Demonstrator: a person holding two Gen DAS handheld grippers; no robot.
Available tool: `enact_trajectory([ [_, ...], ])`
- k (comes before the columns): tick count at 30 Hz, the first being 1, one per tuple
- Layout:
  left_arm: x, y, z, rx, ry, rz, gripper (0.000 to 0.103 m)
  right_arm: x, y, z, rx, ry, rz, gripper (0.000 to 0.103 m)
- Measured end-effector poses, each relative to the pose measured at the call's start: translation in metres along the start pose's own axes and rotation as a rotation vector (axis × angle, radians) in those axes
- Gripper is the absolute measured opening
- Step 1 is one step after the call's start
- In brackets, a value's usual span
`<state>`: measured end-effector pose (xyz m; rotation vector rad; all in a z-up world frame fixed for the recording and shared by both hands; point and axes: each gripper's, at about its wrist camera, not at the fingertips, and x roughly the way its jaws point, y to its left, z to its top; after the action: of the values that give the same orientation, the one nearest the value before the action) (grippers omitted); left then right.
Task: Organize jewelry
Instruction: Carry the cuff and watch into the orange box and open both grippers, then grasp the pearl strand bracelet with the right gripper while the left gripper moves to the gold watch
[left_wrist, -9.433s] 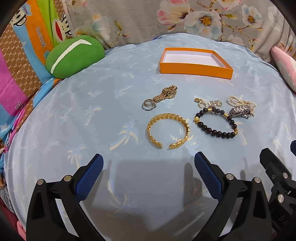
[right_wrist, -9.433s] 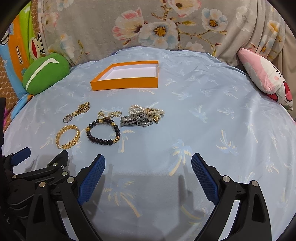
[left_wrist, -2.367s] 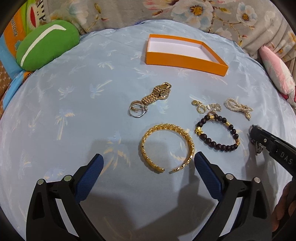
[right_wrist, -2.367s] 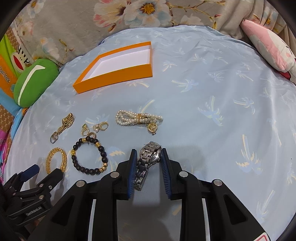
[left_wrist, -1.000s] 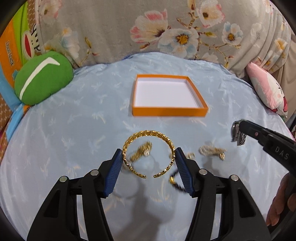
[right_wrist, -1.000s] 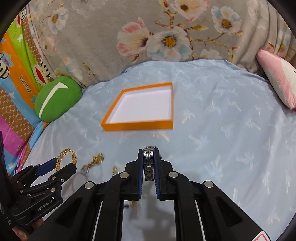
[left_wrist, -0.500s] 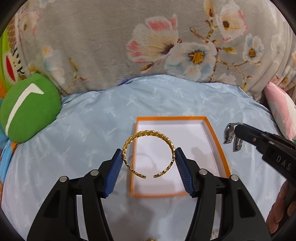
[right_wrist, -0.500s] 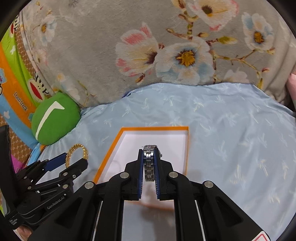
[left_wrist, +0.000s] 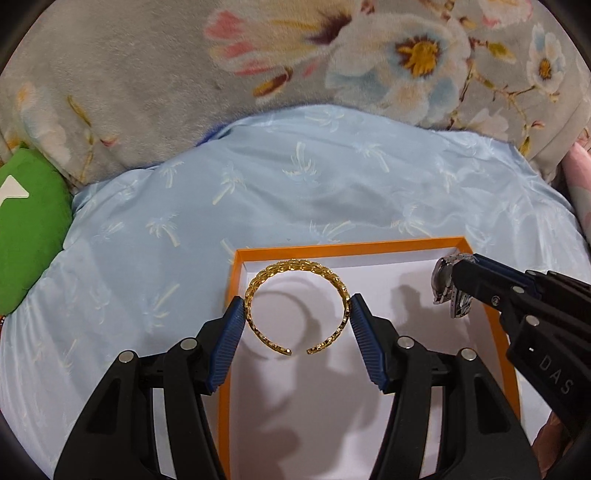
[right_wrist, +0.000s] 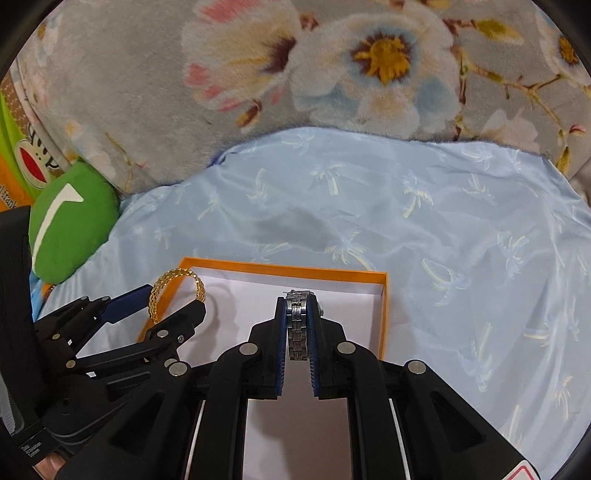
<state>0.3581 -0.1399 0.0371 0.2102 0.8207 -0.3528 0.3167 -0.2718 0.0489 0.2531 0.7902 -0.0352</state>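
My left gripper (left_wrist: 297, 314) is shut on a gold chain-link cuff bracelet (left_wrist: 295, 266), held flat between the blue pads above the left part of the orange box (left_wrist: 236, 280) with its white floor. The cuff's gap faces me. My right gripper (right_wrist: 297, 306) is shut on a silver metal watch (right_wrist: 297, 328), gripped edge-on by its band over the same box (right_wrist: 384, 306). In the left wrist view the right gripper (left_wrist: 448, 284) comes in from the right with the silver watch (left_wrist: 443, 280) at its tip. The right wrist view shows the left gripper (right_wrist: 173, 295) with the gold bracelet (right_wrist: 177, 275).
The box lies on a light blue cloth with palm prints (left_wrist: 332, 177). A grey floral blanket (left_wrist: 258, 55) rises behind it. A green cushion (left_wrist: 26, 221) sits at the left, and a pink pillow edge (left_wrist: 580, 177) shows at the right.
Both grippers moved forward with their pieces and now hang over the orange box, which fills the lower view. The other jewelry has dropped out of sight. Grips are unchanged.
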Motion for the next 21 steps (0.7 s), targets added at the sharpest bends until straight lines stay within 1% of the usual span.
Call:
enact_trajectory([
  [7, 0.021, -0.002, -0.001, -0.008, 0.064, -0.011, 0.057, 0.021, -0.007, -0.004, -0.004, 0.059, -0.021, 0.010],
  [8, 0.021, -0.001, -0.002, -0.017, 0.072, -0.023, 0.057, 0.022, -0.008, -0.005, 0.002, 0.064, -0.019, 0.010],
  [10, 0.023, 0.000, -0.001, -0.023, 0.081, -0.022, 0.057, 0.021, -0.009, -0.005, 0.006, 0.063, -0.018, 0.011],
  [11, 0.024, 0.000, -0.001, -0.024, 0.088, -0.022, 0.057, 0.020, -0.009, -0.005, 0.001, 0.061, -0.023, 0.013],
  [12, 0.025, 0.001, -0.002, -0.028, 0.093, -0.019, 0.059, 0.019, -0.008, -0.005, -0.005, 0.057, -0.029, 0.017],
  [13, 0.024, 0.002, -0.002, -0.032, 0.092, -0.016, 0.064, 0.016, -0.008, -0.005, -0.008, 0.048, -0.034, 0.019],
  [14, 0.023, 0.003, -0.001, -0.039, 0.086, -0.009, 0.066, 0.011, -0.008, -0.005, -0.007, 0.033, -0.035, 0.024],
  [15, 0.019, 0.005, -0.001, -0.052, 0.075, -0.002, 0.069, 0.005, -0.008, -0.005, -0.003, 0.017, -0.031, 0.026],
  [17, 0.008, 0.011, 0.001, -0.079, 0.055, -0.013, 0.069, -0.014, -0.008, -0.004, 0.003, -0.024, -0.019, 0.029],
  [19, -0.011, 0.019, 0.002, -0.112, 0.024, -0.028, 0.072, -0.037, -0.007, -0.005, 0.003, -0.065, -0.018, 0.032],
  [21, -0.037, 0.028, 0.000, -0.129, -0.017, -0.025, 0.076, -0.066, -0.008, -0.009, 0.007, -0.101, -0.003, 0.036],
])
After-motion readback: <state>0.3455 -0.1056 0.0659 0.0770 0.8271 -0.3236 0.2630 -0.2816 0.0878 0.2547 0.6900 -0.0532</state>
